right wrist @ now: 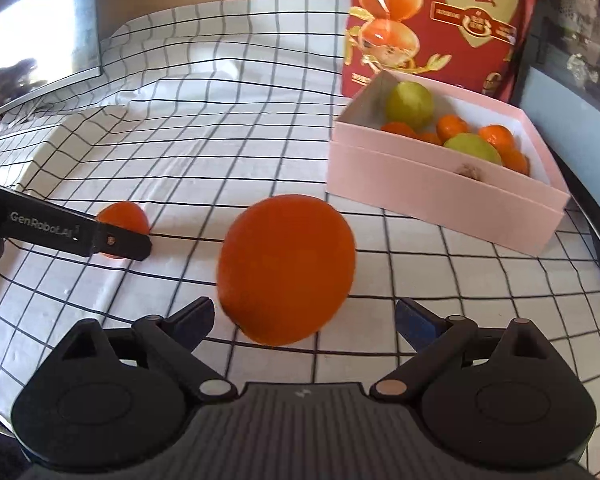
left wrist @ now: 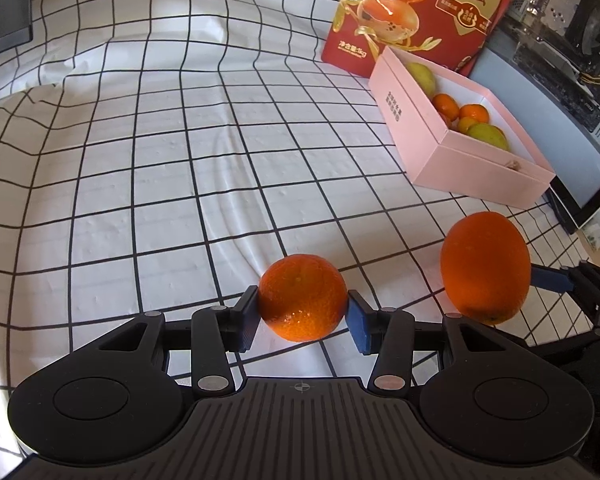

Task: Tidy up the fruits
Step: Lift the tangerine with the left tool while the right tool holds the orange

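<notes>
Left wrist view: the left gripper (left wrist: 302, 307) pinches a small round orange mandarin (left wrist: 302, 298), both blue pads pressed against its sides, above the white cloth with a black grid (left wrist: 160, 160) that covers the bench. At 3 o'clock from it a larger oval orange fruit (left wrist: 485, 266) sits against one blue pad of the right gripper (left wrist: 556, 280), seen only in part here.

Right wrist view: the right gripper (right wrist: 304, 314) has its jaws spread wide. The larger oval orange fruit (right wrist: 286, 268) lies between them, close to the left finger and clear of the right pad; whether the left finger touches it cannot be told. At 9 o'clock the small mandarin (right wrist: 122, 218) shows behind the black finger of the left gripper.

At 1 o'clock stands an open pink rectangular cardboard box (right wrist: 440, 196) holding small orange mandarins (right wrist: 452, 126) and two yellow-green round fruits (right wrist: 410, 104). Behind the box stands a red printed carton (right wrist: 440, 20).
</notes>
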`<state>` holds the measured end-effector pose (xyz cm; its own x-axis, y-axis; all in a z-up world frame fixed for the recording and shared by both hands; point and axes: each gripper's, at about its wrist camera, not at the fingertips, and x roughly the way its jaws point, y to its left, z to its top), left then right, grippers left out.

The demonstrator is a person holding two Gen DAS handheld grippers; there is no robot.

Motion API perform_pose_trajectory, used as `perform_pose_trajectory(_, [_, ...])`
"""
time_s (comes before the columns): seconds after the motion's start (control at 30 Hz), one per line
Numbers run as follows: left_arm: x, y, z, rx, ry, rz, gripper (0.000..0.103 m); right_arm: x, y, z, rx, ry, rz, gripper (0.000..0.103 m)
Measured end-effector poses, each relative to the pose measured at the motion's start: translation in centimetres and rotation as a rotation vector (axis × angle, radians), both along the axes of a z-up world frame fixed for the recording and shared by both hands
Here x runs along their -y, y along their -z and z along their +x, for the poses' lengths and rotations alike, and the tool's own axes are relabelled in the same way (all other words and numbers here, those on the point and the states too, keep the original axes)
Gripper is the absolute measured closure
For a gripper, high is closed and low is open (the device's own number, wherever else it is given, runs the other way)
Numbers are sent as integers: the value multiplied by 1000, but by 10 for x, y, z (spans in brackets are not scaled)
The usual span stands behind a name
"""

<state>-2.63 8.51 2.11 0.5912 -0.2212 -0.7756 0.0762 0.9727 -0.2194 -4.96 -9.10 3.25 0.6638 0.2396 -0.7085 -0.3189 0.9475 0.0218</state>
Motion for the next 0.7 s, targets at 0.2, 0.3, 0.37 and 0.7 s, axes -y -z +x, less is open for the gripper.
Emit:
perform_pose_trajectory(0.2, [1, 0, -1, 4, -1, 9, 52, -14, 0, 21, -5, 25, 32, 6])
perform_pose_trajectory(0.3, [1, 0, -1, 3, -3, 9, 52, -18, 3, 36, -29, 44, 33, 6])
perform_pose_trajectory(0.37, [2, 0, -1, 1, -5, 12, 52, -20, 7, 44, -61, 30, 44, 6])
perform_pose_trajectory(0.7, [4, 0, 3, -7, 12, 41, 52, -29, 4, 37, -45, -52, 6, 29])
